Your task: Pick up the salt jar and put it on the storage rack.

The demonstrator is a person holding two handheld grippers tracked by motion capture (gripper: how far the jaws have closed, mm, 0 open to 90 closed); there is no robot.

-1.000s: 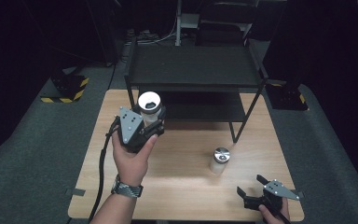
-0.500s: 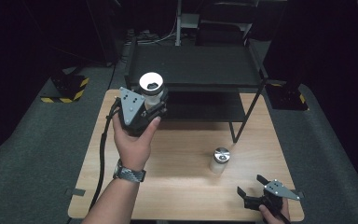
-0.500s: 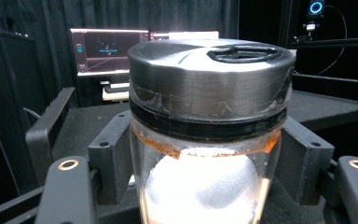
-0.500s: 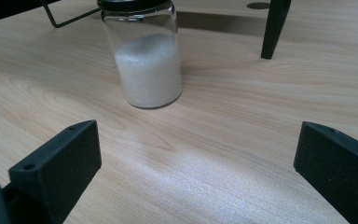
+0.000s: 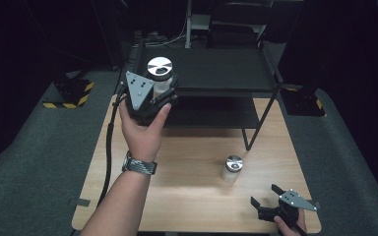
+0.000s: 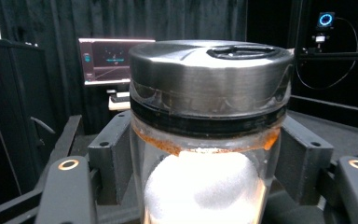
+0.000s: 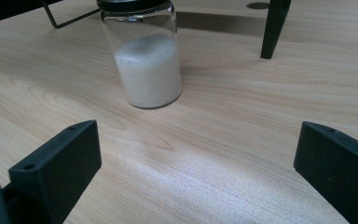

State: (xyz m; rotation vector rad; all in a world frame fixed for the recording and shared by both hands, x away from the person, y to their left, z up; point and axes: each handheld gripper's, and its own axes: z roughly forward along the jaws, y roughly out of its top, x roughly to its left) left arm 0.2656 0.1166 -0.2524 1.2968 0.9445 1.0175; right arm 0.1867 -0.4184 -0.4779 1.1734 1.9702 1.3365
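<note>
Glass and brushed metal mark the jar (image 5: 160, 76) that the left gripper (image 5: 152, 96) holds up in the high view, level with the top shelf of the black rack (image 5: 211, 69) at the far side of the desk (image 5: 187, 196); the jaws are clamped on its body below the lid. A second jar (image 5: 232, 168) stands on the wood near the rack's front leg, and the right gripper (image 5: 268, 206) rests low at the near right corner, jaws spread wide and holding nothing. In the left gripper view the held jar (image 6: 209, 140) sits upright between the two black pads (image 6: 114, 154), white granules in its lower part and an orange-brown crust under the lid's rim. In the right gripper view the standing jar (image 7: 144, 60), roughly half full of white powder, is well ahead of the parted jaws, with a rack leg (image 7: 274, 25) behind it. The grip appears to be on smooth glass, so I judge the jar could slip or tilt if it nudges the shelf edge on the way in. Released before its base is fully over the shelf, it could fall to the desk.
</note>
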